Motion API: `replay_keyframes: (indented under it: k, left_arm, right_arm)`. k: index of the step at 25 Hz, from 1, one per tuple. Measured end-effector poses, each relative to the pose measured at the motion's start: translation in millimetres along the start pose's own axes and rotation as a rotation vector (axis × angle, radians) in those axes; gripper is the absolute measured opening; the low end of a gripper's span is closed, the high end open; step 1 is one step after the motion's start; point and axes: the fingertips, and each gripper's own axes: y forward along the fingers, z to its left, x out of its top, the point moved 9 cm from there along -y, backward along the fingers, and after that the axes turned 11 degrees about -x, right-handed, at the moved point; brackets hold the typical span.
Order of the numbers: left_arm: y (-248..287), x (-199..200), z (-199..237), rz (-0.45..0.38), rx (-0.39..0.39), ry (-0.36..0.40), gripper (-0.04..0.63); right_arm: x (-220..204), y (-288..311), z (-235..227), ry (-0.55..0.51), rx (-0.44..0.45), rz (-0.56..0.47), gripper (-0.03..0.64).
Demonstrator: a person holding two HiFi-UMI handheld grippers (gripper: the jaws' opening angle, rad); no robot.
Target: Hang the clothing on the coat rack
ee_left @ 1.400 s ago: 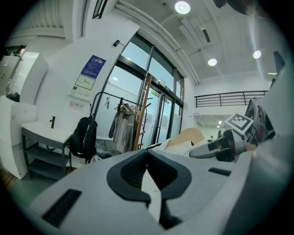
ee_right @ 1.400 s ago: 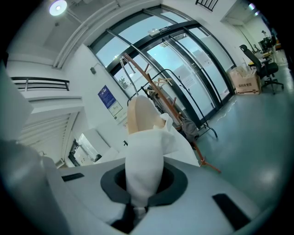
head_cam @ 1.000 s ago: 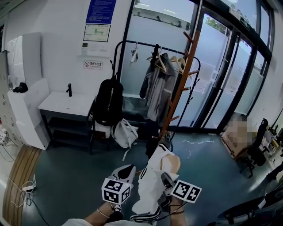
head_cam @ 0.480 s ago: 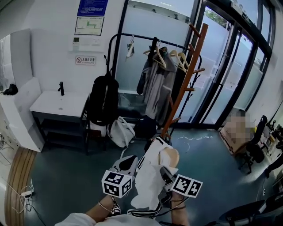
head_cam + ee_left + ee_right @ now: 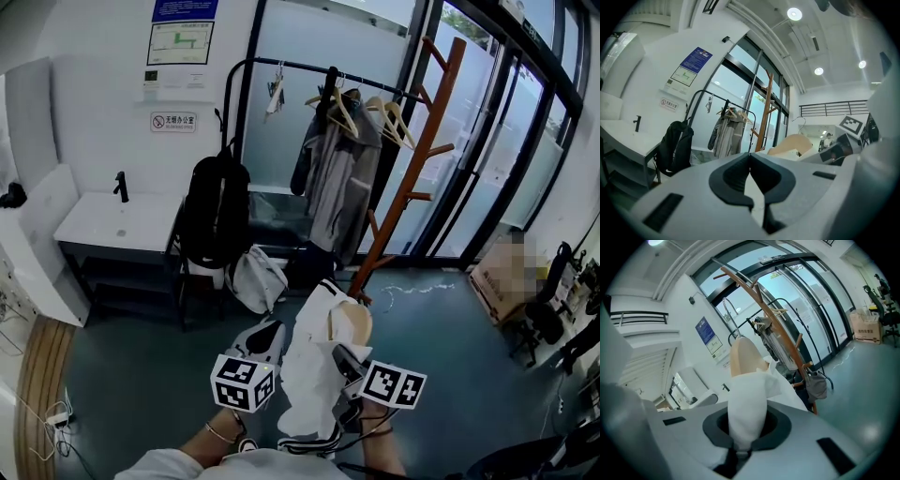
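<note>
While off coat rack point(image 5: 405, 178), garment point(image 5: 309, 375) tight in right gripper point(image 5: 740, 439), left gripper point(image 5: 750, 159) jaws together.

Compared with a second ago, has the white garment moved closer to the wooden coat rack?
Yes. The white garment has moved toward the wooden coat rack; its top now reaches level with the rack's foot.

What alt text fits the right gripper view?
The right gripper has its jaws closed on a white garment draped over a wooden hanger, held up close to the camera. Beyond it stands a tall brown coat rack, with glass doors and a grey floor to the right.
</note>
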Motion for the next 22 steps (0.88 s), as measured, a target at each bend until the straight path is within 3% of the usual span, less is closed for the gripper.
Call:
replay_keyframes:
  k: [10, 22]
  left_arm:
    - [37.4, 9.3, 52.4, 0.034, -0.007, 0.019, 0.009]
    - [52.7, 2.2, 78.9, 0.072, 0.038, -0.008, 0.009]
  right_arm:
    - [27.1, 59.1, 8.0, -0.006, 0.023, 0.002, 0.037]
    - [47.0, 97.7, 10.3, 0.007, 0.038, 0.03, 0.037]
